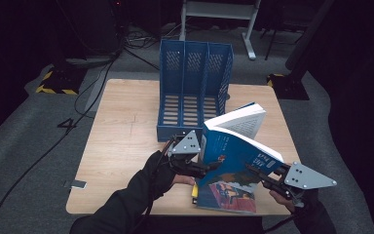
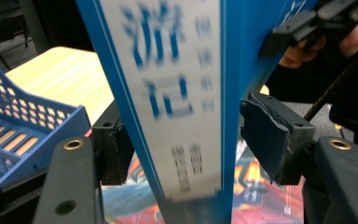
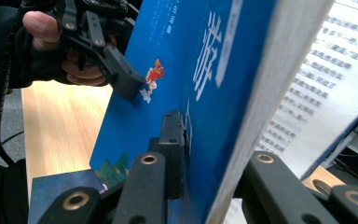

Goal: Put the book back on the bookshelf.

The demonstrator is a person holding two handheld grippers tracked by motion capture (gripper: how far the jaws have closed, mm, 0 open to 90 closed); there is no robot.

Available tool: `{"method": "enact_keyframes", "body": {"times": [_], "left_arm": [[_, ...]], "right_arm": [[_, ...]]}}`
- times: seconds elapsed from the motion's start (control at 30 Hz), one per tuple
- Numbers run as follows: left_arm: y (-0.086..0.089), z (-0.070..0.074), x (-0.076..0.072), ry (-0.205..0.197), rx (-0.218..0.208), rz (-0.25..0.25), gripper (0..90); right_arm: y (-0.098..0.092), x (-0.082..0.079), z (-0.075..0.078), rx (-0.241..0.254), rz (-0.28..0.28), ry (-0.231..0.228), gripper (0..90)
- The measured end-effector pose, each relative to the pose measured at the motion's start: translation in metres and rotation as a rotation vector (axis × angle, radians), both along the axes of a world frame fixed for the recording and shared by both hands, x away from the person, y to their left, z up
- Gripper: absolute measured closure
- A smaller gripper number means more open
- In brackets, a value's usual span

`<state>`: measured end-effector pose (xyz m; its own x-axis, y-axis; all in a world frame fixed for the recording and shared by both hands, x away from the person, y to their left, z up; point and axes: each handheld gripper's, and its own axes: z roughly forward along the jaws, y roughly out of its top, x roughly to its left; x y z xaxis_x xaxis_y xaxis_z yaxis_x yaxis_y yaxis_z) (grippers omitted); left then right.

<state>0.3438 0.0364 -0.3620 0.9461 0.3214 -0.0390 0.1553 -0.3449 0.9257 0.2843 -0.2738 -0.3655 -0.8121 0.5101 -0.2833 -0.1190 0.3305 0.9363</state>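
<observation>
Right gripper (image 1: 259, 174): at the near right corner of the table, jaws clamped on the fore-edge side of the blue book (image 1: 233, 148); in the right gripper view one black pad presses flat on the blue cover and the other jaw sits behind the page block.
Left gripper (image 1: 209, 168): at the near edge, left of the book, reaching to the book's spine. In the left gripper view the spine stands between the two jaws; the left pad lies against it, the right pad (image 2: 265, 137) stands a little off, so the jaws straddle it without a full squeeze.
Blue book: held up off the table between the two grippers, tilted, spine toward the left gripper, cover with white characters, its pages fanning open at the far top.
Second book (image 1: 230, 194): flat on the table under the raised one, colourful cover up, at the near edge.
Table (image 1: 126, 131): light wood, bare on its left half.
File rack (image 1: 192, 87): blue, three slots, upright at the far middle of the table, just beyond the raised book's open pages.
Floor beyond: grey, with black cables and a white frame stand (image 1: 219, 12).
</observation>
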Motion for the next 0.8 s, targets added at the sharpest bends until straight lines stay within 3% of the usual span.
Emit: {"method": "enact_keyframes", "body": {"times": [0.07,0.47,0.8], "left_arm": [[-0.001,0.002,0.001,-0.001,-0.006,0.002,42.2],[-0.011,0.037,0.001,-0.077,-0.052,-0.027,41.8],[-0.018,0.054,0.001,-0.097,-0.084,-0.029,44.0]], "right_arm": [[-0.003,-0.001,-0.001,0.004,0.005,0.008,75.9],[-0.007,-0.003,-0.002,-0.004,-0.013,0.003,70.4],[-0.011,-0.002,-0.007,0.003,-0.046,0.015,64.9]]}}
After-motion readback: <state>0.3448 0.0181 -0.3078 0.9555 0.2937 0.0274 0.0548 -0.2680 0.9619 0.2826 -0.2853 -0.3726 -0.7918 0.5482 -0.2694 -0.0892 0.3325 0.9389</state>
